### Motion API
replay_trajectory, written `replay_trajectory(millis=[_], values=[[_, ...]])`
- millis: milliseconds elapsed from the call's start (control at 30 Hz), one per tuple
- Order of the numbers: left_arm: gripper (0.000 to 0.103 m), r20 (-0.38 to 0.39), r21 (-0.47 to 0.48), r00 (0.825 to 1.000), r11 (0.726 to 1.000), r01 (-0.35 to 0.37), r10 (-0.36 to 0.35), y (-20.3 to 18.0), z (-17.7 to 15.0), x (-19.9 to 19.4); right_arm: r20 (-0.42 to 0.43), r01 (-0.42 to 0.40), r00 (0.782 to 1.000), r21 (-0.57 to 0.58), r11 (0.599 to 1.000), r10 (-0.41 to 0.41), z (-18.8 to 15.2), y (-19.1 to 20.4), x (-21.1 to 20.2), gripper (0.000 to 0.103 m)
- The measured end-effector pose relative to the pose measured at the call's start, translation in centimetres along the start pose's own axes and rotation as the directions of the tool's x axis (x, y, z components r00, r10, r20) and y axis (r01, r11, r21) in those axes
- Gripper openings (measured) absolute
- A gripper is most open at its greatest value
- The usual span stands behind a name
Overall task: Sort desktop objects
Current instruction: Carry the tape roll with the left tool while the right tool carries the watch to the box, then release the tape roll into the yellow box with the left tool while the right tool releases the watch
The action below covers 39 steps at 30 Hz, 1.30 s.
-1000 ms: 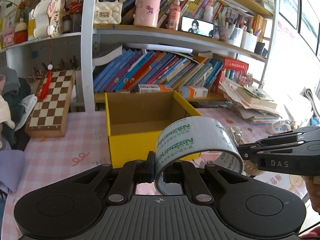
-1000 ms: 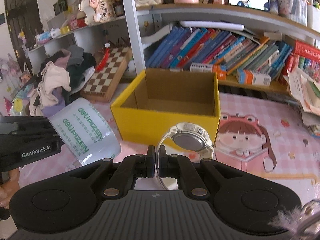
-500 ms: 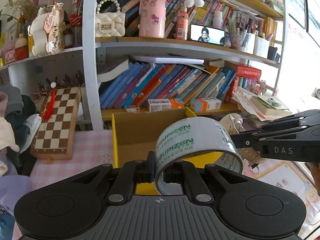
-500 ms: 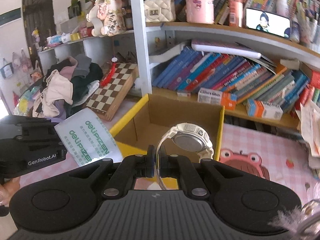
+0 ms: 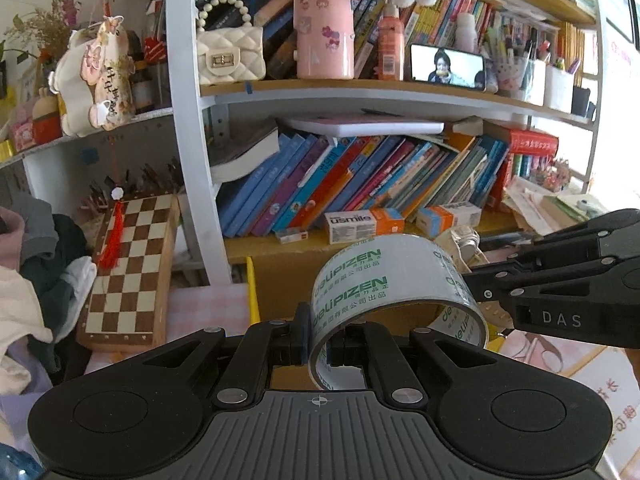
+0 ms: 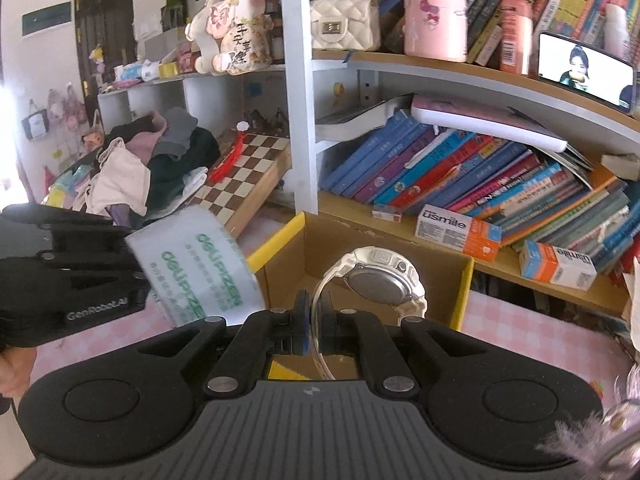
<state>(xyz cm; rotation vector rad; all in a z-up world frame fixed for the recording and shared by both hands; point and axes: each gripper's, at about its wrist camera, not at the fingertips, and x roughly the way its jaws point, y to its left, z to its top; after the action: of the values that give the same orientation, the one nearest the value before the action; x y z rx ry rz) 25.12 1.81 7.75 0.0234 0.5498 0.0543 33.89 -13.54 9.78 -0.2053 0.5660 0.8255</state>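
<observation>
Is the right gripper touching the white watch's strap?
Touching. The right wrist view shows the right gripper with jaws shut on the thin strap of the white watch, held above the yellow box.

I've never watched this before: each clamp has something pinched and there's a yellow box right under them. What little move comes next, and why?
Probably open the right gripper: its white watch hangs over the yellow cardboard box. The left gripper with its tape roll could follow.
</observation>
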Motion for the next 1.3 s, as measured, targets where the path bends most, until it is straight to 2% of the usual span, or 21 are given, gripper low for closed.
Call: replay_trajectory(millis=[333, 700, 1100, 1300], values=[[0.007, -0.091, 0.011, 0.995, 0.999, -0.04, 0.041, 0.8, -0.4, 5.2, -0.067, -0.014, 0.998, 0.024, 1.0, 0.015, 0.0, -2.6, 5.5, 0.004], [0.009, -0.176, 0.064, 0.983, 0.997, -0.044, 0.054, 0.9, -1.2, 10.5, -0.191, -0.06, 0.98, -0.014, 0.998, 0.057, -1.1, -4.6, 11.8, 0.004], [0.008, -0.258, 0.163, 0.962, 0.986, -0.046, 0.087, 0.0, -2.1, 14.8, -0.302, -0.124, 0.947, -0.028, 0.992, 0.109, -2.1, -5.6, 16.1, 0.005], [0.008, -0.265, 0.248, 0.956, 0.967, -0.058, 0.125, -0.7, -2.1, 15.8, -0.378, -0.131, 0.918, -0.004, 0.991, 0.12, -2.2, -5.8, 17.2, 0.006]])
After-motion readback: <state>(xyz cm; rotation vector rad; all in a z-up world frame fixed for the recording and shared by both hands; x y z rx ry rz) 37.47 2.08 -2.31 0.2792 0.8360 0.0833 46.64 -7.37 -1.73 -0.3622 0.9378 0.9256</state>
